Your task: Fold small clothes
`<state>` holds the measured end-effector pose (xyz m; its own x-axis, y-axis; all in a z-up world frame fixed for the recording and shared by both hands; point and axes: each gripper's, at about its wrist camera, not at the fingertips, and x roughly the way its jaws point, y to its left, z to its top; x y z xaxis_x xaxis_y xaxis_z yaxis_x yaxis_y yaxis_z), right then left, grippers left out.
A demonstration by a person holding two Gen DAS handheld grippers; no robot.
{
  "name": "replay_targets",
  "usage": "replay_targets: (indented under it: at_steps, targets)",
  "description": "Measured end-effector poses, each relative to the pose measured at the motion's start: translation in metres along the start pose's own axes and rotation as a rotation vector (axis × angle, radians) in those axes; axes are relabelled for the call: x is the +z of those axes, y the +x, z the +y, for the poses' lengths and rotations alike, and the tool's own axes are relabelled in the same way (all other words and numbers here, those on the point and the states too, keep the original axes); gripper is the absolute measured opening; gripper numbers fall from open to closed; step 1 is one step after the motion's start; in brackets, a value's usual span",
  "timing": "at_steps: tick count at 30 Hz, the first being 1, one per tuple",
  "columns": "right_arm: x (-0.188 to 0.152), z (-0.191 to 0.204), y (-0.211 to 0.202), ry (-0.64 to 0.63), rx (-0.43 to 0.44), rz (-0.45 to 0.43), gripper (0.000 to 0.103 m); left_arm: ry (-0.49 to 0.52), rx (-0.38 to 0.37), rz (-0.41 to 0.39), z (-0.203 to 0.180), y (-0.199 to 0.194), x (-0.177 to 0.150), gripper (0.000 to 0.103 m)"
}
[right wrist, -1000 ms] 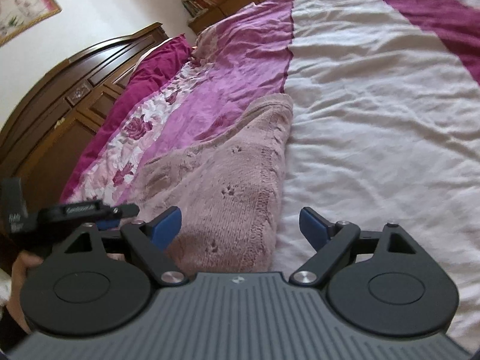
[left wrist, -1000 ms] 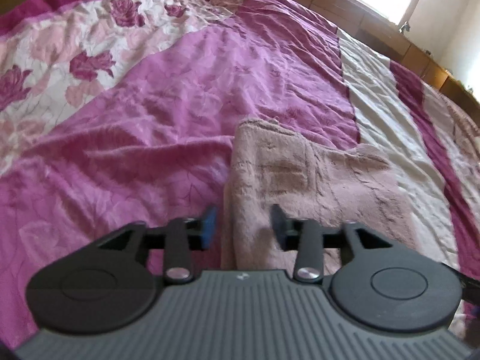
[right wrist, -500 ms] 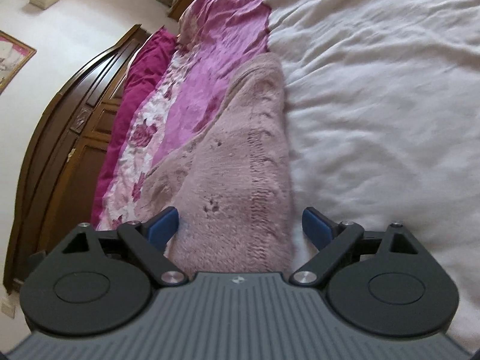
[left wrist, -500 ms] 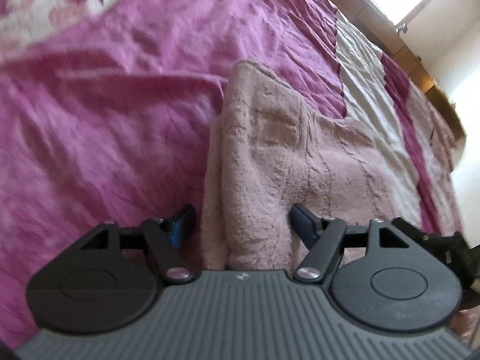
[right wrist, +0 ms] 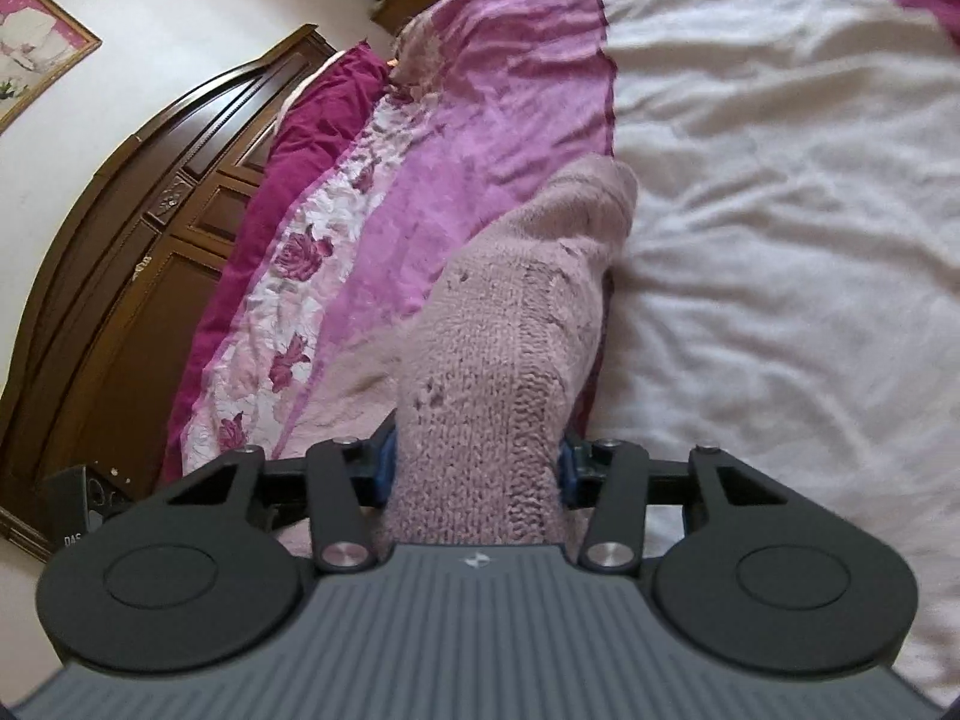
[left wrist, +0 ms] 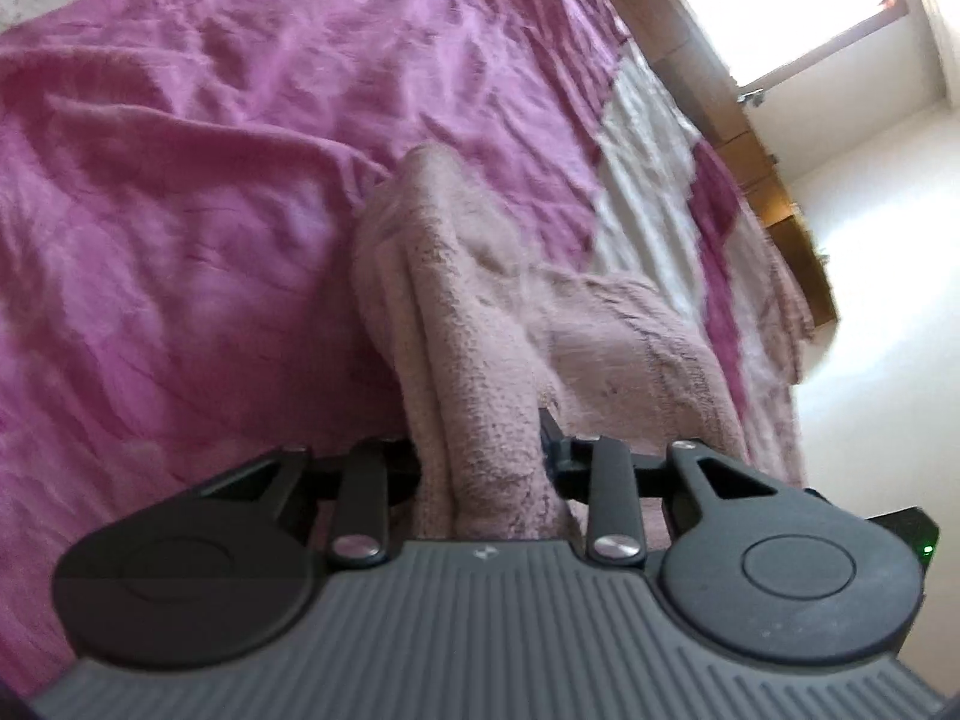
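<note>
A dusty pink knitted garment (left wrist: 510, 324) lies partly folded on the bed. My left gripper (left wrist: 480, 456) is shut on its near left edge, the fabric bunched between the fingers. The same garment (right wrist: 516, 324) shows in the right wrist view, rising from the bed toward the camera. My right gripper (right wrist: 474, 468) is shut on its near right edge, with the blue pads pressed into the knit on both sides. Both held edges are lifted off the bedspread.
The bedspread has a magenta band (left wrist: 180, 240), a white band (right wrist: 780, 240) and a floral strip (right wrist: 282, 312). A dark wooden headboard (right wrist: 120, 252) stands at the left. A window (left wrist: 780, 12) and a wooden ledge lie beyond the bed's far side.
Both grippers were open around the garment's near edge; they have shut on it and lifted it, so the fabric bunches and rises from the bed.
</note>
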<state>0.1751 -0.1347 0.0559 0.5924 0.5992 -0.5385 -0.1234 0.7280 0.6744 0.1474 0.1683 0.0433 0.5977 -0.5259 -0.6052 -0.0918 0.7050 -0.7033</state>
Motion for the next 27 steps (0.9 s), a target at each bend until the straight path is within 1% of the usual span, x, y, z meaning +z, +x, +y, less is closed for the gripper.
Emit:
replay_targets:
  at_steps: [3,6,10,13,17,19,20,23,27]
  targets:
    - [0.009,0.009,-0.028,-0.021,-0.013,-0.011,0.052,0.007,-0.028,0.018,-0.019,-0.005,-0.005,0.032]
    - [0.014,0.014,-0.064,-0.039,-0.033,-0.020,0.052,0.049,-0.051,0.031,-0.043,-0.010,-0.017,0.032]
    - [0.005,0.013,-0.115,-0.046,-0.060,-0.050,0.052,0.119,-0.082,0.045,-0.072,-0.017,-0.043,0.032]
    - [-0.012,0.003,-0.153,-0.041,-0.083,-0.080,0.053,0.185,-0.090,0.054,-0.090,-0.019,-0.072,0.032]
    - [-0.048,-0.024,-0.186,-0.015,-0.120,-0.100,0.053,0.242,-0.050,0.068,-0.095,-0.013,-0.115,0.032]
    - [-0.066,-0.043,-0.188,0.019,-0.146,-0.085,0.053,0.272,-0.018,0.084,-0.092,-0.005,-0.132,0.032]
    - [-0.075,-0.054,-0.188,0.046,-0.160,-0.074,0.053,0.287,0.011,0.092,-0.090,0.000,-0.140,0.032]
    - [-0.100,-0.088,-0.183,0.136,-0.190,-0.043,0.054,0.331,0.089,0.104,-0.079,0.011,-0.155,0.032]
    - [-0.124,-0.110,-0.176,0.158,-0.198,-0.064,0.059,0.378,0.104,0.101,-0.075,0.017,-0.159,0.034]
